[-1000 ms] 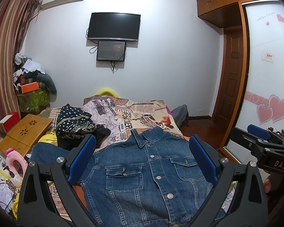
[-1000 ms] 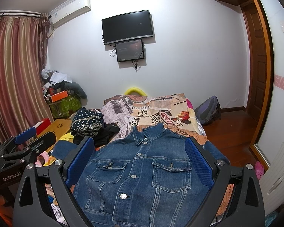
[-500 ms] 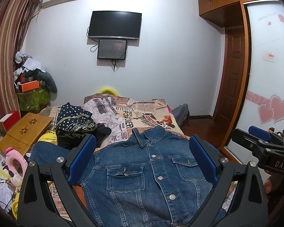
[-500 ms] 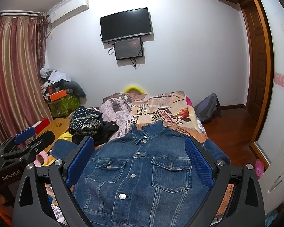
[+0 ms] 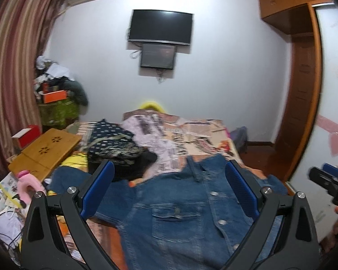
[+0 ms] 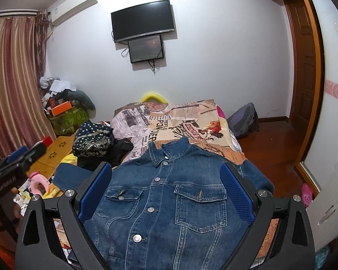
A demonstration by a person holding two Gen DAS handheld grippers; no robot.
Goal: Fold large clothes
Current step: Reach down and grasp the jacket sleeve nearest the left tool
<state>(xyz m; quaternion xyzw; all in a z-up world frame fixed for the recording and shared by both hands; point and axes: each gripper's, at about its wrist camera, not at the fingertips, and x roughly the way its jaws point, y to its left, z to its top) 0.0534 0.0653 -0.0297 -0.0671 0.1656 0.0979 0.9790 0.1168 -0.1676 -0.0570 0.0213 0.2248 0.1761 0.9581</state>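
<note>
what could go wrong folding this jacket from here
The denim jacket has its sleeve hanging over the bed's edge, so a pull might slide it off. The dark clothes pile lies close and could get caught. Both tongs, left and right, are open, holding nothing.

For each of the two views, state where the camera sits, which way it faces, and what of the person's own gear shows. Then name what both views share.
Left wrist: on the left gripper, facing along the bed to the TV wall; open fingers frame the jacket; right gripper at right edge.
Right wrist: on the right gripper, facing likewise; open fingers; left gripper at left edge.
Shared: jacket, bed, TV.
</note>
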